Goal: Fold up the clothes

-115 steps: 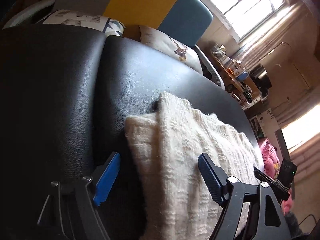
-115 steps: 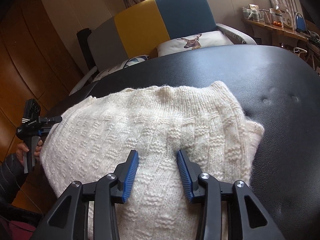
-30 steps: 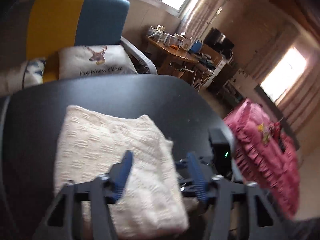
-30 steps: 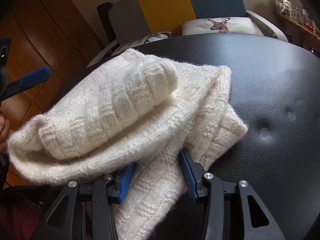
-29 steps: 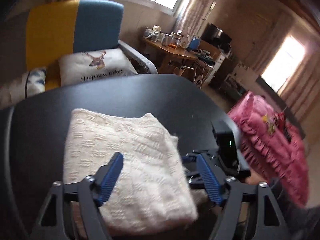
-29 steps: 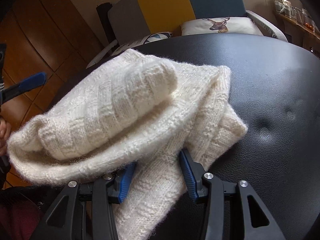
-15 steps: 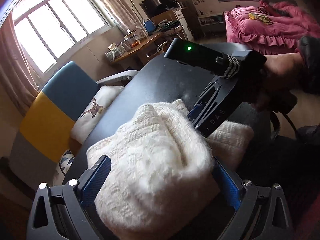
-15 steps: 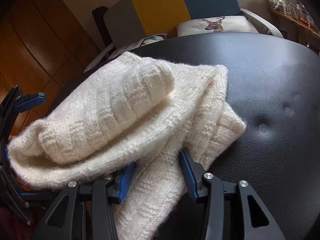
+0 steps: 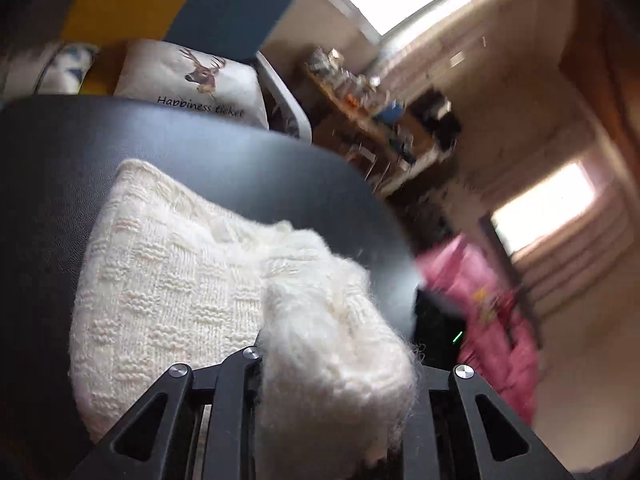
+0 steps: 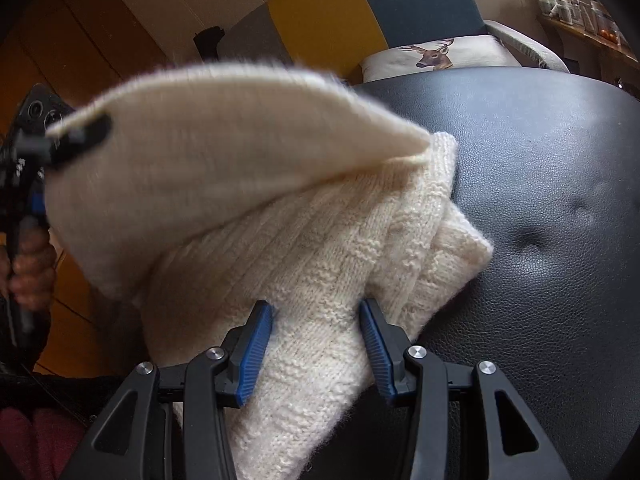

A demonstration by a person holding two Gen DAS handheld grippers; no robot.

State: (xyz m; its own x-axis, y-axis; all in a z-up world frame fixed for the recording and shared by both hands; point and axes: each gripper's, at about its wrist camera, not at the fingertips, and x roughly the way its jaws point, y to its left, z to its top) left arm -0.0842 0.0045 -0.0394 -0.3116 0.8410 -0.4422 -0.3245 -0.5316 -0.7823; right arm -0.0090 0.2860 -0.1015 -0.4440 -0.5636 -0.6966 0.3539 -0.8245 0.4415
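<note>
A cream knitted sweater (image 10: 328,248) lies partly folded on the black padded leather top (image 10: 540,168). My left gripper (image 10: 86,132), seen at the left of the right wrist view, is shut on one flap and holds it raised above the rest of the sweater. In the left wrist view that bunched flap (image 9: 336,344) fills the space between the fingers and hides the tips. My right gripper (image 10: 316,354) sits at the near edge, its blue pads (image 10: 256,352) closed on a thick fold of the sweater that runs between them.
A sofa with yellow and blue back panels (image 10: 360,12) and a deer cushion (image 10: 440,56) stands behind the leather top. A cluttered wooden side table (image 9: 360,100) and a pink bedspread (image 9: 492,300) lie to the right. A hand (image 10: 28,272) holds the left gripper.
My left gripper has closed on the sweater's flap and lifted it up and over toward the right. The right gripper keeps its hold and has barely moved.
</note>
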